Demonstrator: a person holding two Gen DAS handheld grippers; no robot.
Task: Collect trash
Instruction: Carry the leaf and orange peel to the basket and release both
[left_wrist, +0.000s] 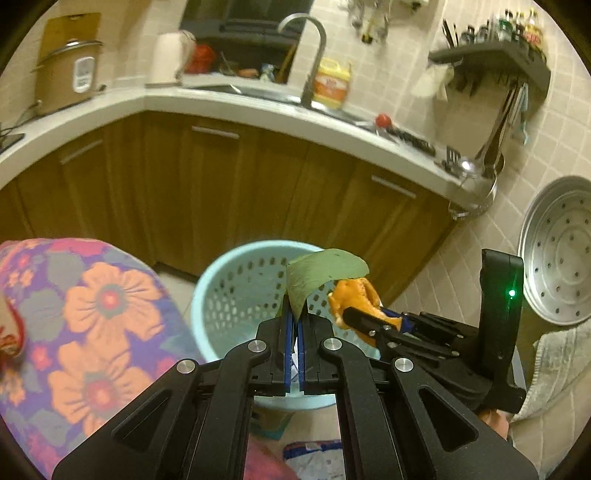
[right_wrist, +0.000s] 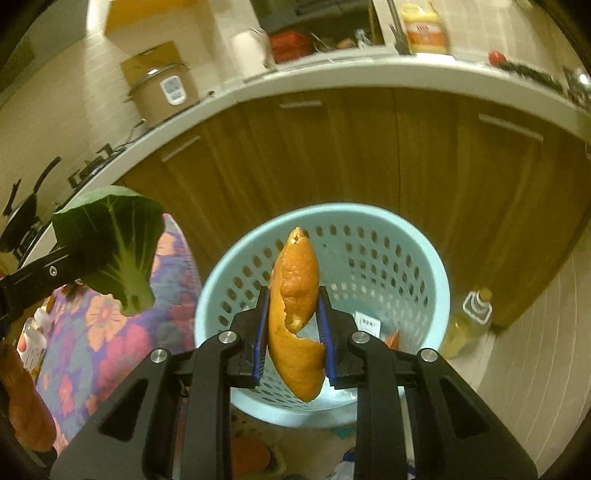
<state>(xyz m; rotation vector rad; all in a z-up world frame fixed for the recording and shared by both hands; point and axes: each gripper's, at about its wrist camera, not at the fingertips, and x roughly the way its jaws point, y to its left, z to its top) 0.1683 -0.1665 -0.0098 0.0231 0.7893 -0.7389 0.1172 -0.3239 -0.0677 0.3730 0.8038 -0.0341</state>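
Your left gripper (left_wrist: 294, 314) pinches one green leaf (left_wrist: 321, 275) and your right gripper (right_wrist: 293, 332) clamps one orange peel (right_wrist: 297, 314), both above the one blue basket (right_wrist: 436, 295).

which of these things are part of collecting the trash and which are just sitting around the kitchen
Part of the job:
- green leaf, pinched in the left gripper
- orange peel, clamped in the right gripper
- blue basket, below both

Just lying about:
- oil bottle on the floor
- rice cooker, tomato and yellow jug on the counter
- steamer tray against the wall
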